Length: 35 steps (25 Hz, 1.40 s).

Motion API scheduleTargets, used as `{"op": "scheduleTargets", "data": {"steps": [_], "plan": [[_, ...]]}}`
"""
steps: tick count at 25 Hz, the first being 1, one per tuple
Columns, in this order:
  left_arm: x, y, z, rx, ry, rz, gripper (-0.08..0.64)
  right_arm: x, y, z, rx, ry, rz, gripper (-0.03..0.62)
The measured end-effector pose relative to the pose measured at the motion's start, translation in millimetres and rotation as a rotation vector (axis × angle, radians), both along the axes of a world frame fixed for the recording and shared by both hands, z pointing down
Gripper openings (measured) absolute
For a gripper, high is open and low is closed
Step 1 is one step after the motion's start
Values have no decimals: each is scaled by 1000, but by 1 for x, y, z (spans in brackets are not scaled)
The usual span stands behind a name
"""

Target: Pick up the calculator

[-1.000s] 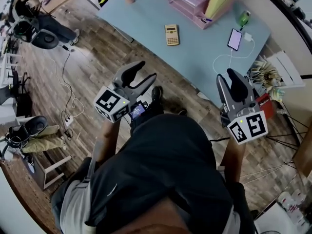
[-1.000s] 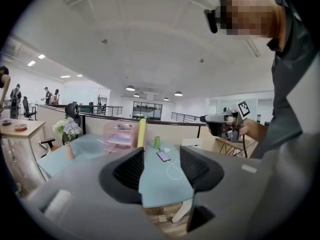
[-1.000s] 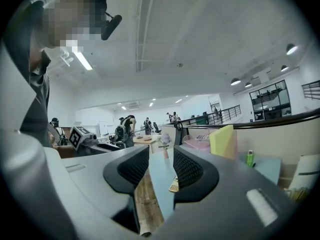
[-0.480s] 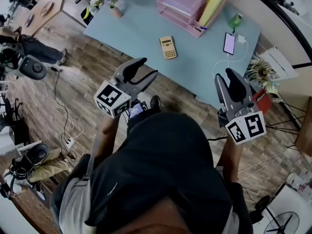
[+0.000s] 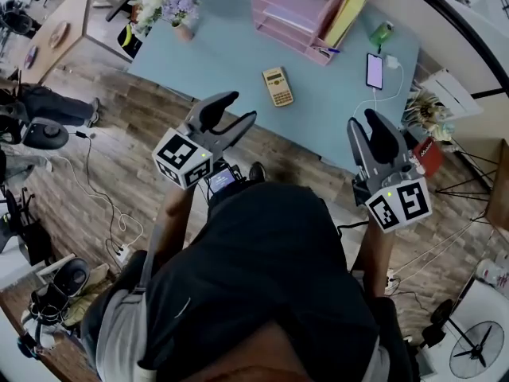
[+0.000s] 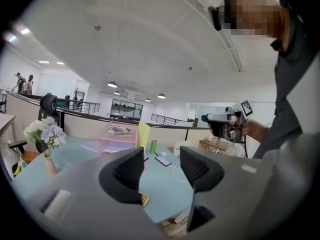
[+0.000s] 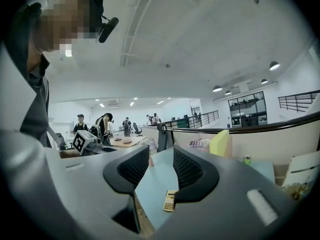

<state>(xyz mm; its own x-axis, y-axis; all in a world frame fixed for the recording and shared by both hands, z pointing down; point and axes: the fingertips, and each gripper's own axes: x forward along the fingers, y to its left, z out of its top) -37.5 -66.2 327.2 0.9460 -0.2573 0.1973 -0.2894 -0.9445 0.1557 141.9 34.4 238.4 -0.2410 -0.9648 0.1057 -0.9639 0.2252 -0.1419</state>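
The calculator [image 5: 277,86] is tan-yellow, the table [image 5: 231,50] pale blue, the trays [image 5: 288,16] pink, the floor [image 5: 119,161] brown wood-grain.

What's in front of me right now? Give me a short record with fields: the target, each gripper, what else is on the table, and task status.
target: calculator, lying flat on the blue table, nothing touching it
left gripper: open, empty, well short of the calculator
right gripper: open, empty, also apart from it
also on table: phone on a white cable, pink trays, flowers
task status: calculator not yet picked up
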Motion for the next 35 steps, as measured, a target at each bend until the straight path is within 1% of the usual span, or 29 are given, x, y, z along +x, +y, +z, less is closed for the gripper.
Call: {"op": "scheduleTargets", "data": {"steps": [10,13,17,23,30,35], "plan": [[-15,-39,7,-20,36,57,259,-24,-28,3,-38,21,60,133],[-18,-47,6,-22,46,62,259,-28,-36,2,-39,26,63,133],[-22,-56,10,-29,45,50,259,-29,-50,5,-45,6,52,133],[-18,-74,23,-52,30,0,259,-21,-79,21,-64,-16,-10,135],[-12,-98,40,-102,3,-117,259,-9,-133,44,-95,-51,-141,153],[-1,-117,59,-140,-28,-177,259,4,-173,69,-139,-77,-217,160]]}}
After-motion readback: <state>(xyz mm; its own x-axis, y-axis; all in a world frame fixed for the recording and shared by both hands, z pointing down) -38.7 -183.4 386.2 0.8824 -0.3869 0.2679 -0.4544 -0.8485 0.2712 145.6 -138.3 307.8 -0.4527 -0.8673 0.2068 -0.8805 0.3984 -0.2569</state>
